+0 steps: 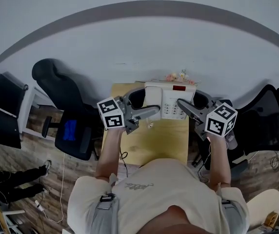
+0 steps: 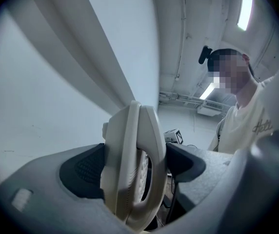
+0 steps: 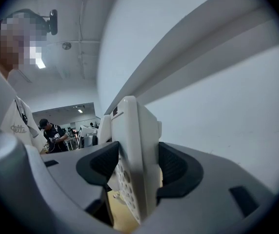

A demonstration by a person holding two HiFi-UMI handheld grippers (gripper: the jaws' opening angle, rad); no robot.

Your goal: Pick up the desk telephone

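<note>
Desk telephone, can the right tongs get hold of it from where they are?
Yes, apparently: the right tongs are shut on the desk telephone at its right side with nothing between, and the left tongs grip its other side.

A small light-wood table (image 1: 151,145) stands on plank floor (image 1: 32,179). At its 12 o'clock edge is the white desk telephone (image 1: 166,99), with a flower sprig (image 1: 178,76) just beyond.

Smooth cream plastic desk telephone (image 1: 167,100); matt pale wood table (image 1: 147,145); textured black fingers (image 3: 177,168).
</note>
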